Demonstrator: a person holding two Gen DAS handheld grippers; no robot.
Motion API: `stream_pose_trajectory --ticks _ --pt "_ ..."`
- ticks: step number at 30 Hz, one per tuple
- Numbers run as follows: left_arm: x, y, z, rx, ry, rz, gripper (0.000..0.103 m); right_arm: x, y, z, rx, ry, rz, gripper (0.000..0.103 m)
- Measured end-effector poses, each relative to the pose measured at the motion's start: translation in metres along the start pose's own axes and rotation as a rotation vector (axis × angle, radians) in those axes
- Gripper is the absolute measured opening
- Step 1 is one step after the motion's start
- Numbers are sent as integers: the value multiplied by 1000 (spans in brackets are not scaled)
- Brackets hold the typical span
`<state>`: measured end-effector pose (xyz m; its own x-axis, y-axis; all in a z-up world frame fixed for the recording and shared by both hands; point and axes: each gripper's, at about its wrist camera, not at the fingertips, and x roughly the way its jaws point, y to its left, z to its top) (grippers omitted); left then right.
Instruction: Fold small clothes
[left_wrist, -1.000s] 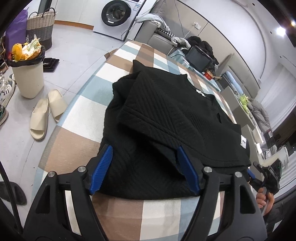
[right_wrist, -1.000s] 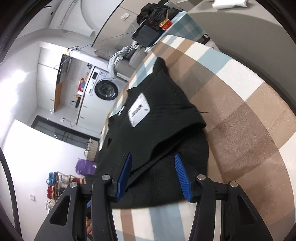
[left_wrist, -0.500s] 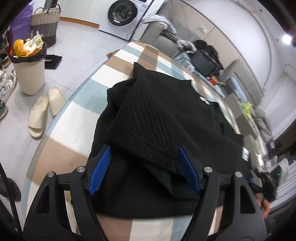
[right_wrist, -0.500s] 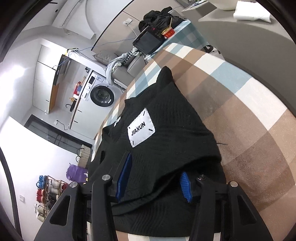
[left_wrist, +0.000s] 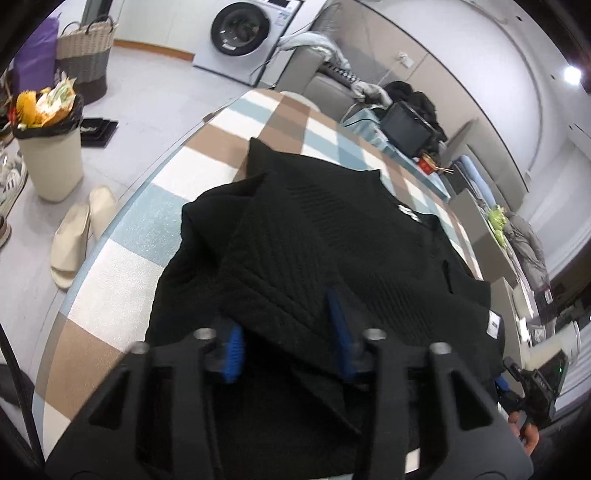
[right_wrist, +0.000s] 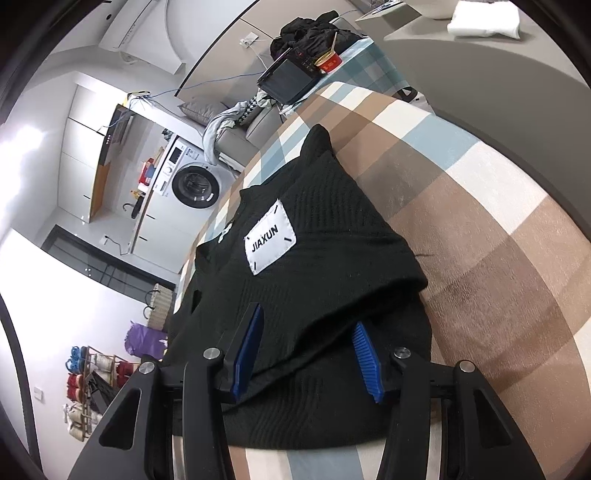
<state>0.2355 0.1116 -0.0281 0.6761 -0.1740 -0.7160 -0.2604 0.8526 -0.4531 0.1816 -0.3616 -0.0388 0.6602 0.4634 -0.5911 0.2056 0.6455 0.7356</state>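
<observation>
Left wrist view: the left tongs sit low over the near edge of a black sweater, and their jaws have just been closing, with a folded flap of the knit between the blue pads. Whether the pads already pinch the cloth I cannot tell. Beyond the tips the sweater lies spread across a checked cloth in brown, white and pale blue. Left of the tongs, down on the floor, lie a pair of pale slippers, then a full bin, a woven basket and, farthest off, a washing machine. At the far right edge the other tool shows, held in a hand.

Right wrist view: the right tongs stand partly apart, one pad on either side of the sweater's doubled near edge, the right pad partly under the top fold; a firm grip is not clear. Just ahead of the tips is a white label reading JIAXUN. Beyond the sweater, past the table's far end, stand a dark screen and a red cup.
</observation>
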Motion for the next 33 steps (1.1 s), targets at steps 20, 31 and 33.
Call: stream_pose_trajectory --ticks 20,31,33 --pt "-21 -37 68 76 -180 -67 6 -5 60 61 -98 -224 -13 5" --pt "24 -7 109 10 -98 7 71 47 74 118 -103 -123 -109 26" --pt "29 5 100 2 -67 19 71 46 63 106 -113 -88 -123 30"
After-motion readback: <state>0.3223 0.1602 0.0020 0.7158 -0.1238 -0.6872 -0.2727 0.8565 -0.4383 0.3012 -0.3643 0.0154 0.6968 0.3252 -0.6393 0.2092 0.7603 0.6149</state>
